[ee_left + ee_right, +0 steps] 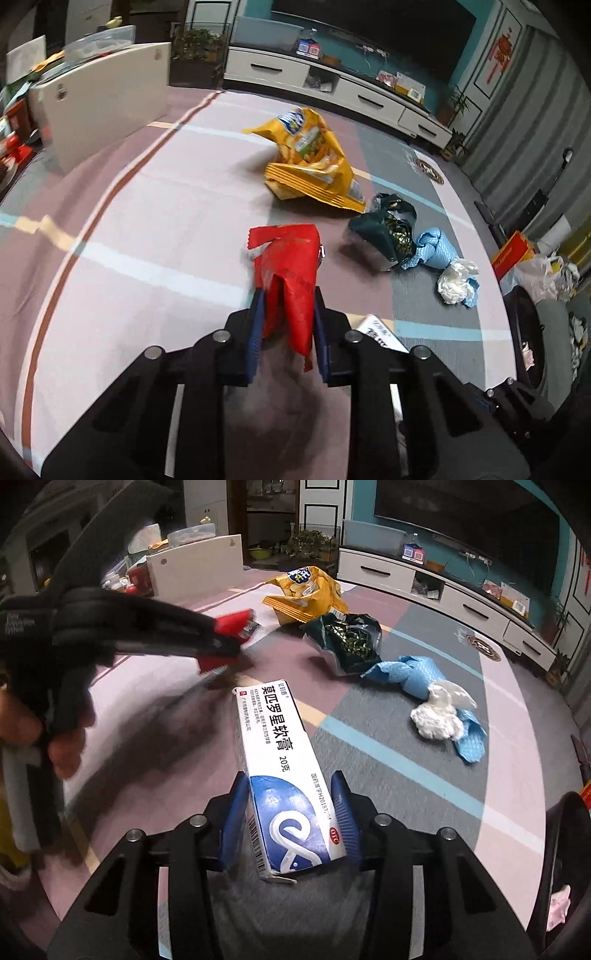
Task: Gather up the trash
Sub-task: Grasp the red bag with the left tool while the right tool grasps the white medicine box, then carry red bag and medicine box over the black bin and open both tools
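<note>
The left gripper (pixel 286 306) clamps a red snack wrapper (pixel 286 266) just above the striped carpet (pixel 147 221), while the right gripper (pixel 291 797) straddles a white-and-blue ointment box (pixel 280 760), the blue pads (pixel 236 805) closing against its sides; beyond the box lie a yellow chip bag (pixel 306 594), dark green wrapper (pixel 347 642) and blue cloth (pixel 413 675)

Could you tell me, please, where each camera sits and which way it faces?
Left wrist: on the left gripper, looking down along its fingers, shut on a red wrapper, across the carpet toward the TV cabinet.
Right wrist: on the right gripper, its fingers around a white-and-blue ointment box; the left gripper and a hand show at left.
Shared: yellow chip bag, dark green wrapper, blue cloth, white tissue.
</note>
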Motion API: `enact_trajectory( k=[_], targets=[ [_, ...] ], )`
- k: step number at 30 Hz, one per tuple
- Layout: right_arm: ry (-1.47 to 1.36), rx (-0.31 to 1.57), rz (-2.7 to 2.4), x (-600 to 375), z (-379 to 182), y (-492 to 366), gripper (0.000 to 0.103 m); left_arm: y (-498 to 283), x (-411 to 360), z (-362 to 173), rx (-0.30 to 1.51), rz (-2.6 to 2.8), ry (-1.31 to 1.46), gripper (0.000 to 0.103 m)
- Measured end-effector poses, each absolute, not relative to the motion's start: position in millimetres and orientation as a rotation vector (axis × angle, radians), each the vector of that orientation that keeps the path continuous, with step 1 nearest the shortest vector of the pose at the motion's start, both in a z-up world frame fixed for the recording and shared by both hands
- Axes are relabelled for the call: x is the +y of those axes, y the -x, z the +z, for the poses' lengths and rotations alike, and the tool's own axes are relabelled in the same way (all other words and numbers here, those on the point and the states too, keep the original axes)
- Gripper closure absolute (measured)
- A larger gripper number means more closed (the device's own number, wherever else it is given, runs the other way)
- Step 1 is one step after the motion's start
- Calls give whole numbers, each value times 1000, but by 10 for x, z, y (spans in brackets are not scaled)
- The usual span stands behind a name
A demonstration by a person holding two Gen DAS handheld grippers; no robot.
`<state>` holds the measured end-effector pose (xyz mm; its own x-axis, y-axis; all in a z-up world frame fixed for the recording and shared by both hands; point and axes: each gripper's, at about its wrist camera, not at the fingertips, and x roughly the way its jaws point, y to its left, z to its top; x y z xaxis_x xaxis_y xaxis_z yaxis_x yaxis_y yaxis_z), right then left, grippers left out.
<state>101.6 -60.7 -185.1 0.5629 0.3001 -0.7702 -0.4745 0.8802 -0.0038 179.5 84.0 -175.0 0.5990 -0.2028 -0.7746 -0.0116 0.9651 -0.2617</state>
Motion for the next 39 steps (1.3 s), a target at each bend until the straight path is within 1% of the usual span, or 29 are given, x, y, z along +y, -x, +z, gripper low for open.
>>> enact_trajectory(
  k=[5,10,17,21,30,39],
  targets=[
    [241,832,393,-648,-1831,-849,60,-1556,908,-1626,899,-126,266,78],
    [225,785,368,-756,-1675,-661,60,-1343,846,-1465,842,-137,241,77],
    [106,663,303,-1102,-1325,-531,60,-1224,677,-1400,832,-185,206,76],
    [36,622,243,-1321,-1217,-547,60,-1170,578,-1386,827,-205,182,76],
    [-37,611,149,-1676,-1166,-567,59,-1066,314,-1307,799,-285,138,74],
    [15,631,131,-1737,-1241,-498,59,-1034,84,-1250,772,-336,125,74]
  ],
)
